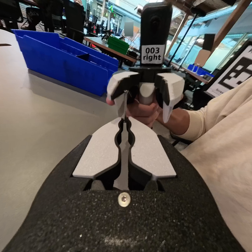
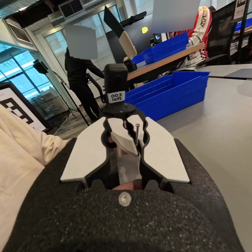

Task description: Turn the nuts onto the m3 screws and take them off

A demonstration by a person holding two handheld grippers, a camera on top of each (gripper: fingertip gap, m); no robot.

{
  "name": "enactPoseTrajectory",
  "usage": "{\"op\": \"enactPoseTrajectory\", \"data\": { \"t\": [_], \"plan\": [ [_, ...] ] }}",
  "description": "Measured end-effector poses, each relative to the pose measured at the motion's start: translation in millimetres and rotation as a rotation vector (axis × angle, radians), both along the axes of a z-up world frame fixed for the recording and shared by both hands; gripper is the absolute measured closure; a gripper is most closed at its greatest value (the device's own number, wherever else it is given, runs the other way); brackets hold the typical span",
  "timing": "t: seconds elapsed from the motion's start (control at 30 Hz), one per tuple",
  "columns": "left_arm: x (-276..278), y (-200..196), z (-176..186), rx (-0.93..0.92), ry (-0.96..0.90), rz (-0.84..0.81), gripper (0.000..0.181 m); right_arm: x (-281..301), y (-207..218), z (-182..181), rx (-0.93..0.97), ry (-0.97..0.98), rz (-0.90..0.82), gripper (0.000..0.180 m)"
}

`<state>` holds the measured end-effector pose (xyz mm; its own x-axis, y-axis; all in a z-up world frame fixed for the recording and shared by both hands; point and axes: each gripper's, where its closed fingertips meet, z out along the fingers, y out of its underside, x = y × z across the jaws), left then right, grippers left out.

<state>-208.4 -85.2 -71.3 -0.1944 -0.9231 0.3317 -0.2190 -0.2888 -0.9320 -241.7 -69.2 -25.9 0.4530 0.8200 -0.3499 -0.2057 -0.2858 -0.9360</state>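
My left gripper is shut on one end of a thin silver M3 screw. The screw stands out past the fingertips, with its head at the far end. My right gripper faces it, open, and one white finger lies right beside the screw head. In the right wrist view my right gripper is open wide. The left gripper sits between its fingers and holds the screw upright near the right finger. I cannot make out a nut.
A long blue bin lies on the grey table behind the grippers; it also shows in the right wrist view. A cream sleeve reaches in. A black-and-white marker board stands beside the table. A person stands farther off.
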Motion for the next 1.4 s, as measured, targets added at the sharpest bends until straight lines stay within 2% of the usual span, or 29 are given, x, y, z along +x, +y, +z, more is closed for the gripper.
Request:
{"op": "enactPoseTrajectory", "data": {
  "t": [0.07, 0.17, 0.23, 0.3, 0.43, 0.63, 0.77, 0.87, 0.97, 1.17, 1.4],
  "plan": [
    [-2, 15, -12, 0.107, 0.086, 0.084, 0.177, 15, 8, -3, 0.0, -0.051, -0.055, 0.133],
    [-10, 38, -35, 0.328, 0.254, 0.206, 0.177, 40, 20, -24, -0.032, -0.278, -0.17, 0.141],
    [-14, 46, -44, 0.445, 0.335, 0.253, 0.177, 43, 20, -40, -0.082, -0.403, -0.171, 0.144],
    [-15, 51, -48, 0.536, 0.389, 0.282, 0.177, 35, 19, -52, -0.145, -0.446, -0.143, 0.146],
    [-16, 57, -50, 0.701, 0.466, 0.335, 0.177, 27, 24, -69, -0.24, -0.443, -0.146, 0.15],
    [-20, 71, -42, 0.969, 0.533, 0.456, 0.177, 21, 26, -65, -0.272, -0.356, -0.144, 0.157],
    [-20, 75, -39, 1.079, 0.555, 0.489, 0.177, 24, 30, -58, -0.281, -0.294, -0.162, 0.16],
    [-19, 74, -40, 1.081, 0.55, 0.487, 0.177, 24, 31, -55, -0.291, -0.264, -0.147, 0.163],
    [-20, 75, -40, 1.098, 0.562, 0.489, 0.177, 24, 32, -57, -0.283, -0.285, -0.147, 0.173],
    [-22, 75, -43, 1.056, 0.564, 0.471, 0.177, 23, 33, -64, -0.26, -0.339, -0.134, 0.175],
    [-18, 52, -49, 0.822, 0.5, 0.319, 0.177, 23, 21, -62, -0.013, -0.512, -0.032, 0.175]
  ]
}}
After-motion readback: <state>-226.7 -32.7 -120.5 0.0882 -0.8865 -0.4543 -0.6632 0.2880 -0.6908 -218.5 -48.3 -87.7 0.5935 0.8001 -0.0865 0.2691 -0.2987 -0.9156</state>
